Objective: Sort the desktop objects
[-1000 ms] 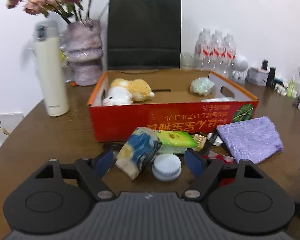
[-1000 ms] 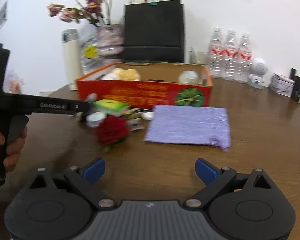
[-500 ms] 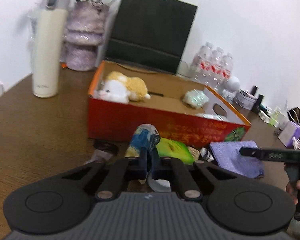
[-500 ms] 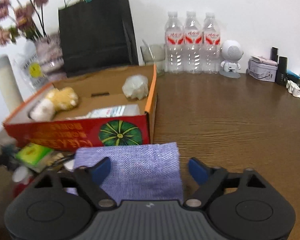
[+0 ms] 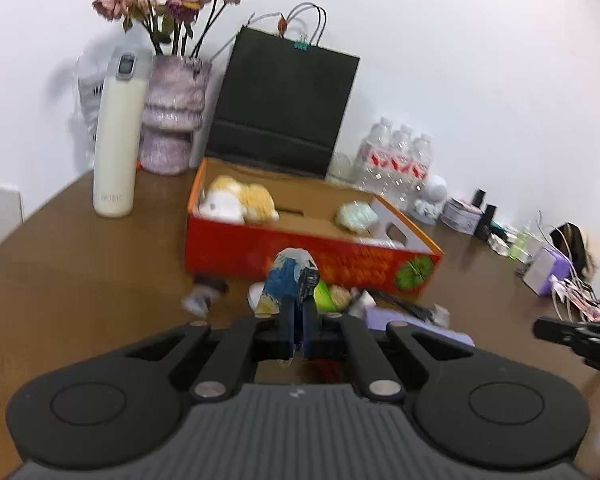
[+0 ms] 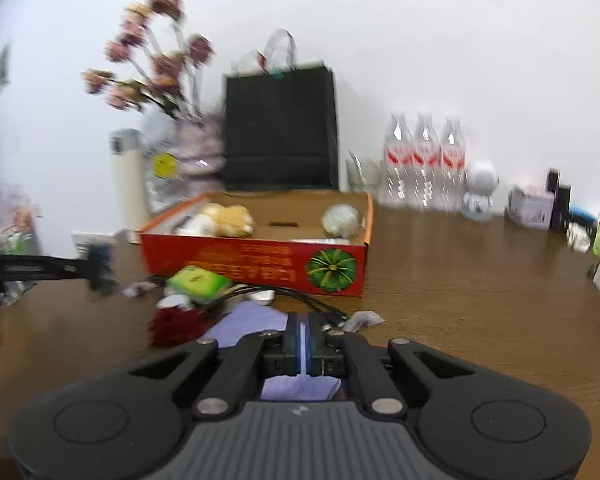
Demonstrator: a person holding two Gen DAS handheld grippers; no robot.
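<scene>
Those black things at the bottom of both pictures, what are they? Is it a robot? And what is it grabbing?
It is not a robot. A person holds a grabbing tool in each hand, and each tool has a small camera looking out along its two fingers. That is why there are two pictures: one from the left tool, one from the right.

The left gripper is shut on a blue and yellow packet. The right gripper is shut on a purple cloth.

On the brown table stands an orange box with a plush toy inside. In front of it lie a green packet, a red flower and some black cables. Behind stand a black bag, water bottles and a vase of flowers.
</scene>
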